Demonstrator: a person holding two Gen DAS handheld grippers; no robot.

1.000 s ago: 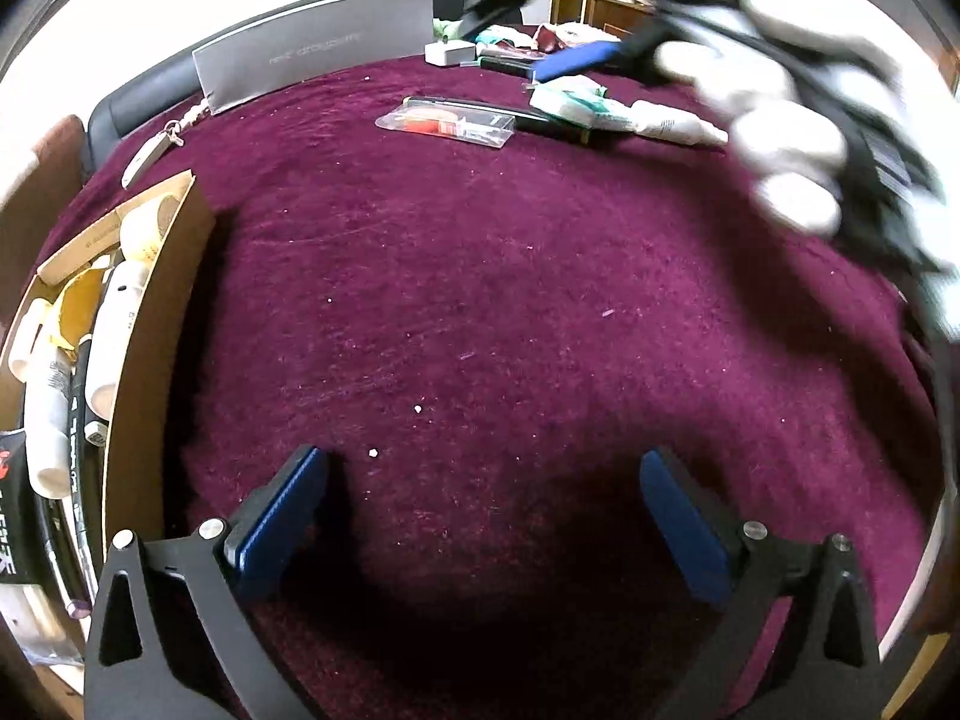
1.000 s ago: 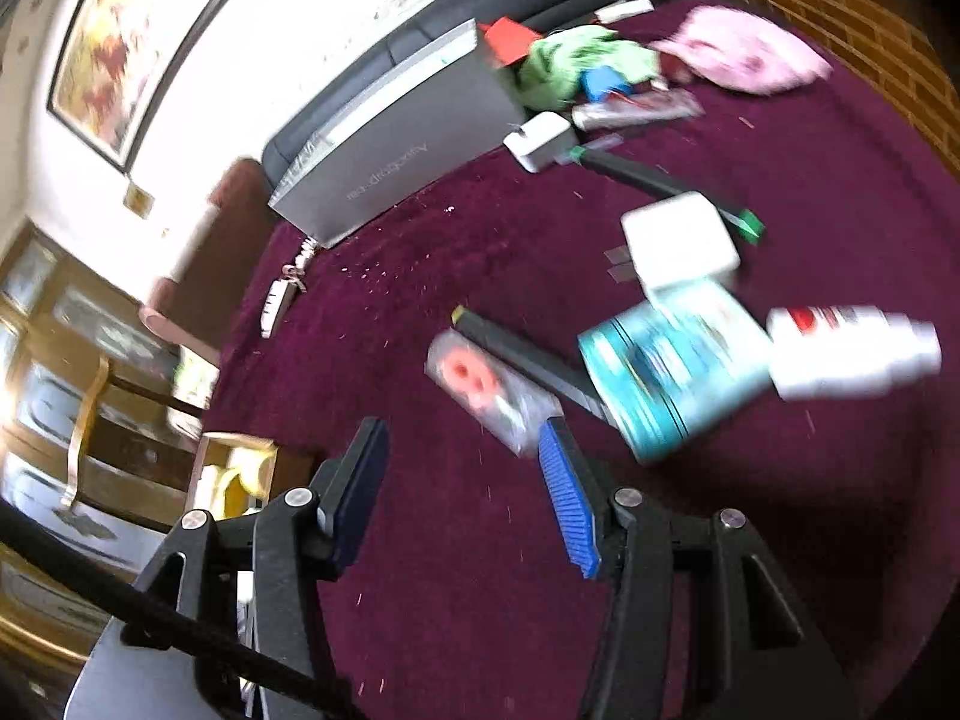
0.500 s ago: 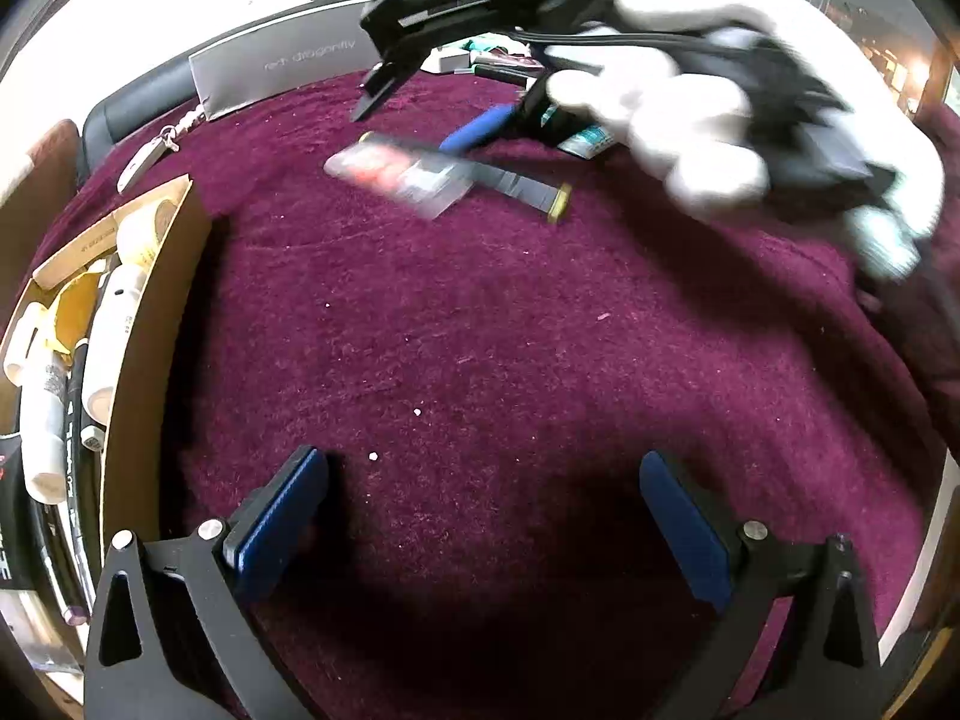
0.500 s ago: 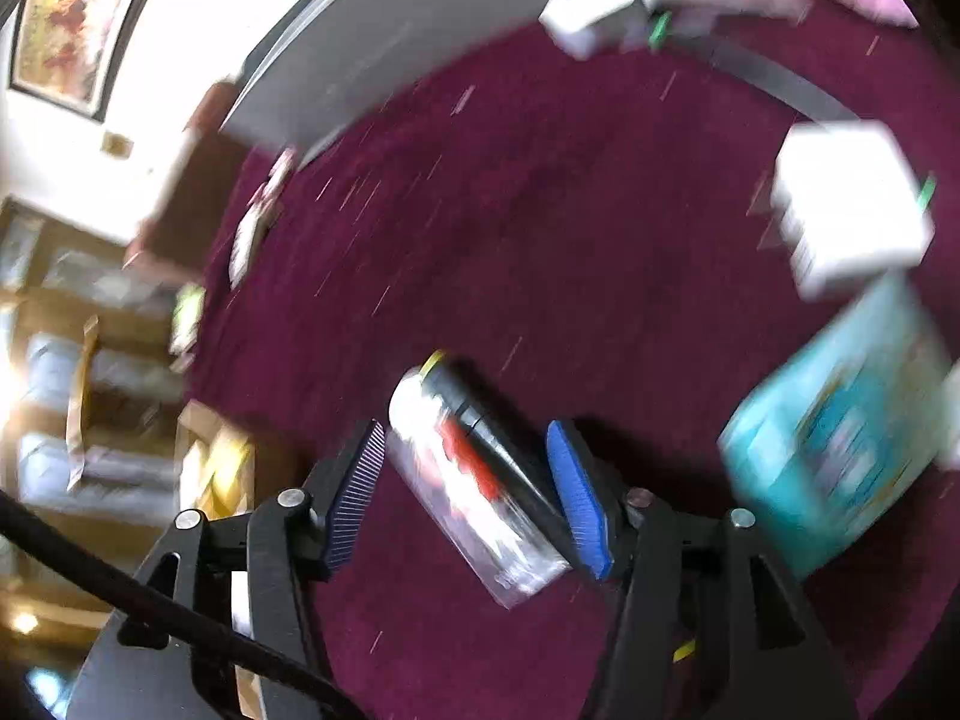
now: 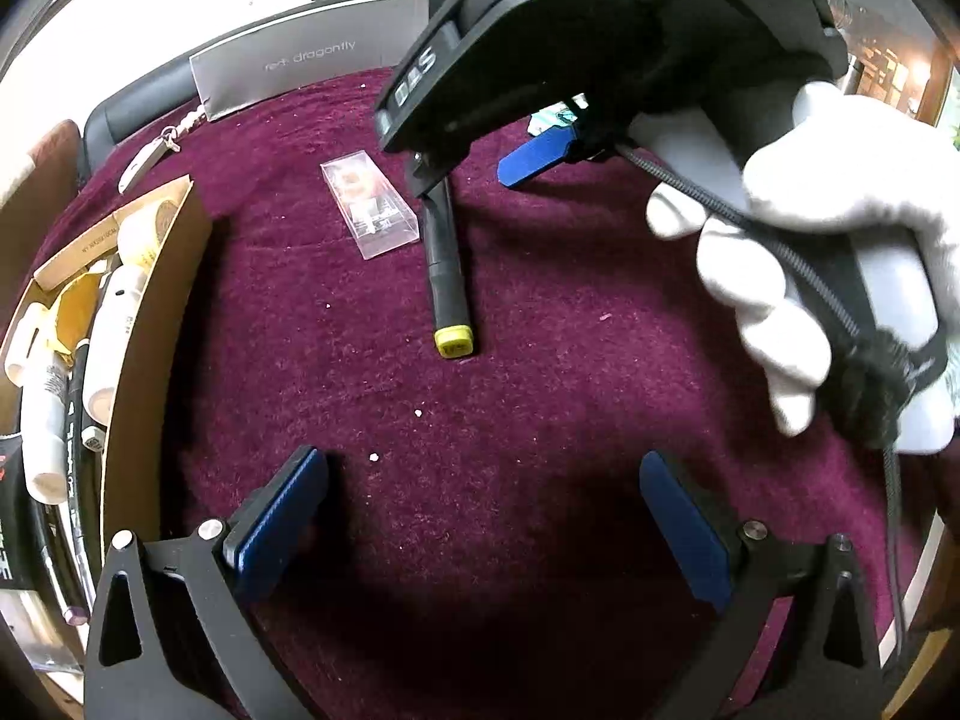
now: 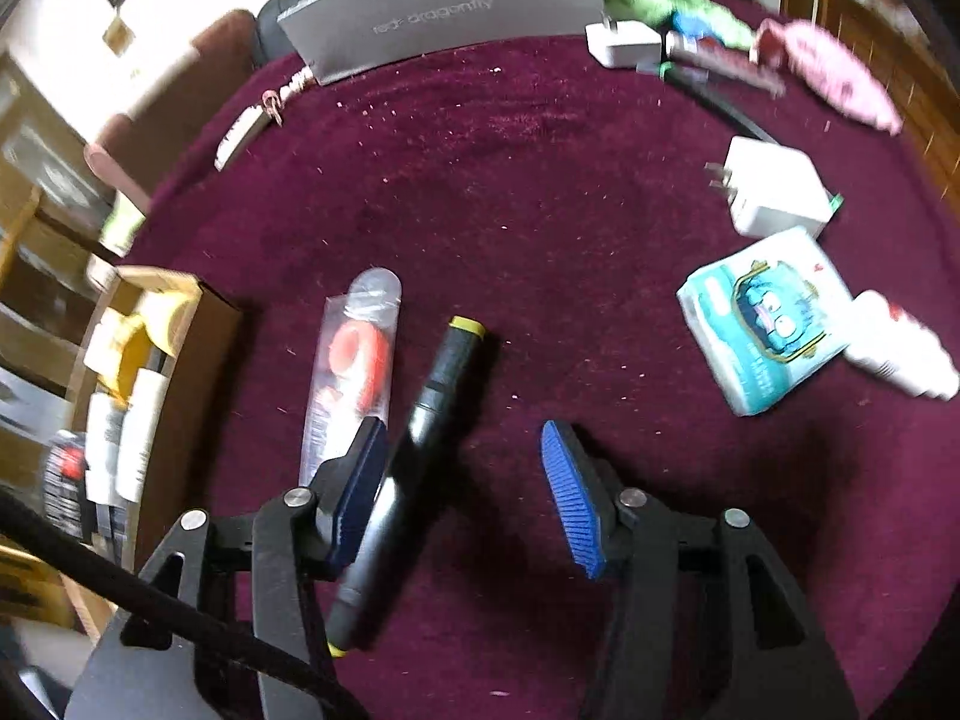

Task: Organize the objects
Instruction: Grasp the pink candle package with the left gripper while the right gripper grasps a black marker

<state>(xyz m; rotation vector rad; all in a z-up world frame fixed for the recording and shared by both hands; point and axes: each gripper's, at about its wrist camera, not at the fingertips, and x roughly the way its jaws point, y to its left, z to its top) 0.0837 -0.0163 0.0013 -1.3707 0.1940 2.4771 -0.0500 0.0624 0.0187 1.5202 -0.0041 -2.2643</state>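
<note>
Cardboard box [image 5: 144,360] at the maroon cloth's [image 5: 540,360] left edge already holds tubes and bottles, while chargers, a tissue pack [image 6: 765,318] and more lie loose well to its right. Nearer the box, the right gripper [image 6: 462,480] is closing around a black marker [image 6: 420,438], pads not yet pinching it; a clear packet [image 6: 351,372] lies beside. The left gripper [image 5: 480,516] hovers agape, empty.

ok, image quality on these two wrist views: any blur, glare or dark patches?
Left wrist view: sharp centre, strong fisheye bending at the cardboard box; dark shadow on the cloth between the left gripper fingers; blown-out lights top right. Right wrist view: soft motion blur overall, worst on the left edge; black marker still readable.
</note>
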